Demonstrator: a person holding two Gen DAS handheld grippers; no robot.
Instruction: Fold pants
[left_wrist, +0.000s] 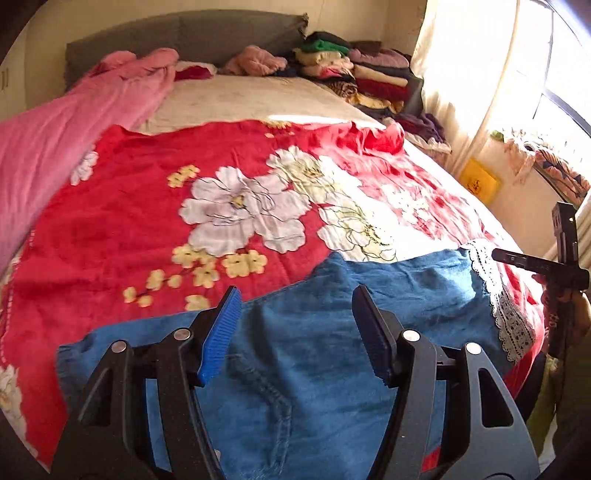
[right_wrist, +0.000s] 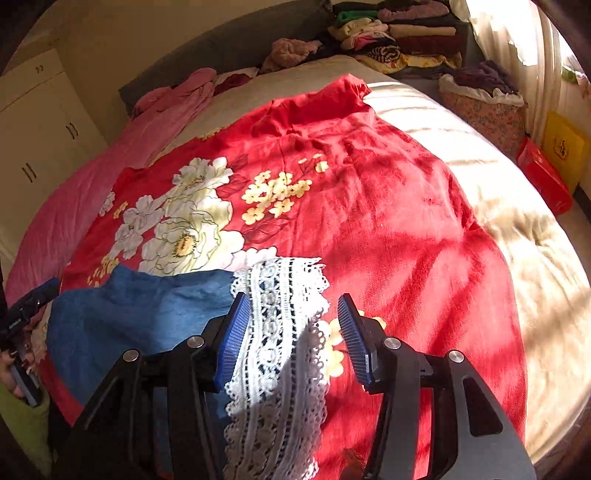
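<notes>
Blue denim pants (left_wrist: 306, 362) lie spread flat on a red floral blanket (left_wrist: 129, 221) at the near edge of the bed. Their white lace hem (left_wrist: 506, 314) is at the right end. My left gripper (left_wrist: 295, 295) hovers over the denim near a stitched seam, its blue pads apart and pinching nothing. In the right wrist view, my right gripper (right_wrist: 293, 299) stands open above the lace hem (right_wrist: 280, 332), which lies between and below its fingers; the pads do not press it. The denim (right_wrist: 140, 314) runs off to the left there. The right gripper's body (left_wrist: 554, 266) shows at the left view's right edge.
A stack of folded clothes (left_wrist: 351, 70) sits by the grey headboard (left_wrist: 184, 37), with a pink quilt (left_wrist: 74, 122) along the bed's left side. Beside the bed stand a basket of clothes (right_wrist: 484, 107), a yellow bag (right_wrist: 561, 147) and a white wardrobe (right_wrist: 33, 129). A hand (right_wrist: 14, 369) holds the left gripper.
</notes>
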